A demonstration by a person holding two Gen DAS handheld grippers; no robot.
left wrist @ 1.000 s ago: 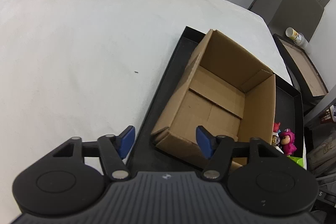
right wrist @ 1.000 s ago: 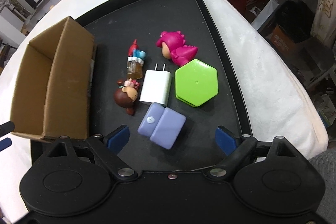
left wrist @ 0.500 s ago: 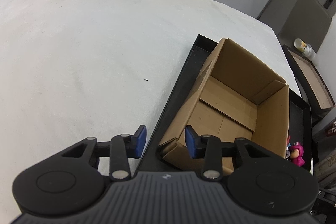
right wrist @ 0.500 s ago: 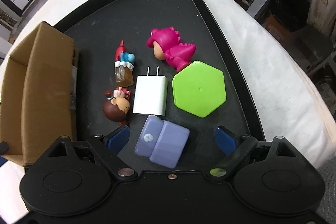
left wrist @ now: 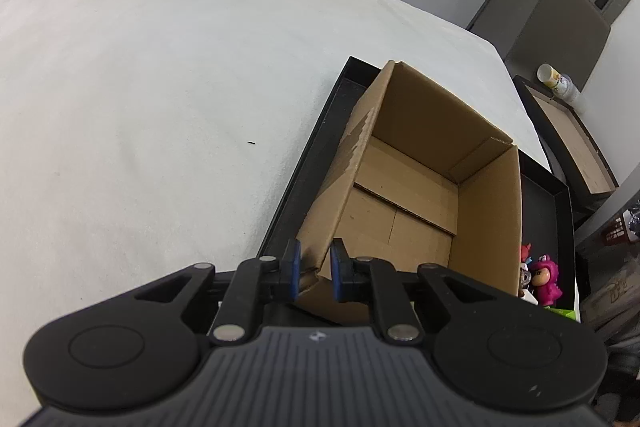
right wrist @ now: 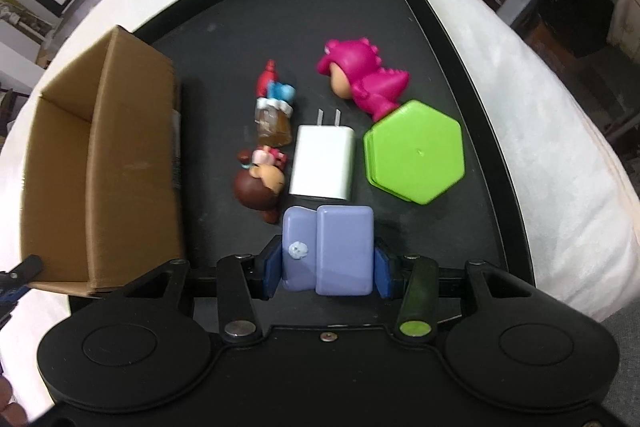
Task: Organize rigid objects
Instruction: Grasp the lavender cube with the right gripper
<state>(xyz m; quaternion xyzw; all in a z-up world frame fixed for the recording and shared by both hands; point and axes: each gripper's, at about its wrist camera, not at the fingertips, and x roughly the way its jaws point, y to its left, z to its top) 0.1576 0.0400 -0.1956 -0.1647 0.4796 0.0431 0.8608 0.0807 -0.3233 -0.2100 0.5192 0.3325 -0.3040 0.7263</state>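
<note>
An open brown cardboard box (left wrist: 420, 195) is standing upright at the left end of a shallow black rectangular tray (right wrist: 432, 3), its interior holding nothing. Five small objects are lying near one another on the tray floor to the right of the box. A lavender rounded plastic case (right wrist: 328, 251) is sitting nearest the camera. A white wall charger plug (right wrist: 322, 163) is lying flat just beyond it, prongs pointing away. A green hexagonal plastic container (right wrist: 416, 151) is lying flat just beside the plug. A pink dinosaur-suit figurine (right wrist: 364, 79) is lying on its side, touching the hexagon. A brown-haired doll figurine (right wrist: 260, 179) and a red-and-blue figurine on a brown base (right wrist: 274, 107) are lying between plug and box.
</note>
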